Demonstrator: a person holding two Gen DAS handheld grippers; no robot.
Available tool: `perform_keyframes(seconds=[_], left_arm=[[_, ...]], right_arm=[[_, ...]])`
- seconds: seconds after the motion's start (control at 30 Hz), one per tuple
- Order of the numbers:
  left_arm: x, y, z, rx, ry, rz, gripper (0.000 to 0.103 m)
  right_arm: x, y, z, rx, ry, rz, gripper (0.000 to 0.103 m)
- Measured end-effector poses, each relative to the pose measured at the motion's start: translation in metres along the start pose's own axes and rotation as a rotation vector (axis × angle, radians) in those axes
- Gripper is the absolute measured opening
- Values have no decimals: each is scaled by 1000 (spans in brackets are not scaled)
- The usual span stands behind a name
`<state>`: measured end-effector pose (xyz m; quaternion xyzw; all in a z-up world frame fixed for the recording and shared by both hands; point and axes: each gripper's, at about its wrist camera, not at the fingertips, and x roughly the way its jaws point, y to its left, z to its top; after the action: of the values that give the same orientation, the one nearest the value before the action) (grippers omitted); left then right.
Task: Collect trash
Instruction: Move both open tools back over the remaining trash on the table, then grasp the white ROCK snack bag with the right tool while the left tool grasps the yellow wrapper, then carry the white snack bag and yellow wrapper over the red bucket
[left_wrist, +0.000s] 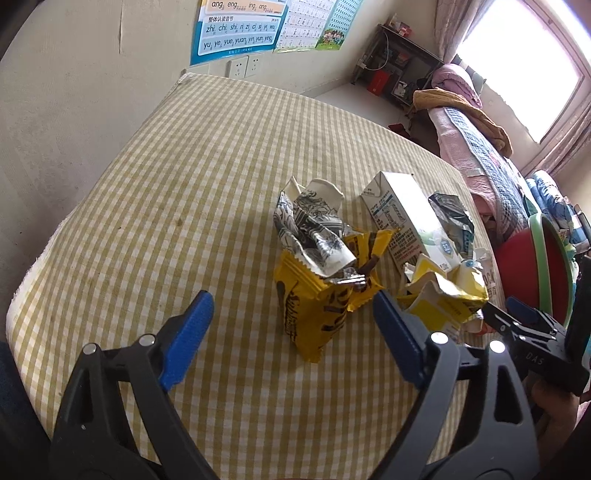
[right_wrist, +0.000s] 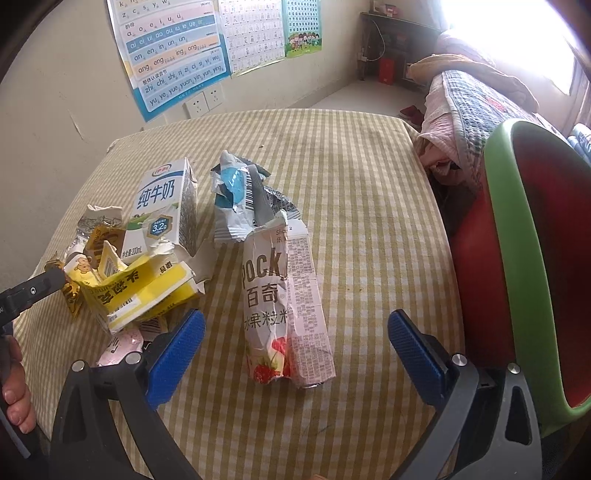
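Note:
Trash lies heaped on a table with a yellow check cloth (left_wrist: 166, 192). My left gripper (left_wrist: 292, 301) is open, and a yellow snack wrapper (left_wrist: 321, 310) stands between its blue pads, untouched by either. Behind the wrapper are crumpled black-and-white paper (left_wrist: 314, 221), a white milk carton (left_wrist: 399, 210) and a torn yellow carton (left_wrist: 443, 295). My right gripper (right_wrist: 295, 317) is open astride a flattened Pocky box (right_wrist: 280, 295), its pads apart from the box. A crumpled silver-blue wrapper (right_wrist: 240, 199) lies just beyond the box. The milk carton (right_wrist: 166, 206) and the torn yellow carton (right_wrist: 140, 291) sit to its left.
A red bin with a green rim (right_wrist: 517, 221) stands at the table's right edge. Past it is a bed with quilts (right_wrist: 472, 103). The wall behind the table carries posters (right_wrist: 173, 48) and sockets (right_wrist: 203, 101). A hand (right_wrist: 14, 391) holds the left gripper's handle.

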<state>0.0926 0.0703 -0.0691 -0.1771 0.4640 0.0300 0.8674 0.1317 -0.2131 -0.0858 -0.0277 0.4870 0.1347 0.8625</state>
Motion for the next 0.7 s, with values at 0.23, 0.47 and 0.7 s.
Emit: perform_keyframes(seconds=[0.23, 0.47, 0.7], left_arm=[[7, 4, -1, -5, 15, 22, 52], [9, 0, -3, 10, 38, -13, 31], [0, -15, -8, 68, 21, -27, 31]], right_arm=[[12, -5, -5, 14, 41, 1, 76], [9, 6, -9, -48, 24, 2, 45], [3, 9, -9, -60, 5, 29, 38]])
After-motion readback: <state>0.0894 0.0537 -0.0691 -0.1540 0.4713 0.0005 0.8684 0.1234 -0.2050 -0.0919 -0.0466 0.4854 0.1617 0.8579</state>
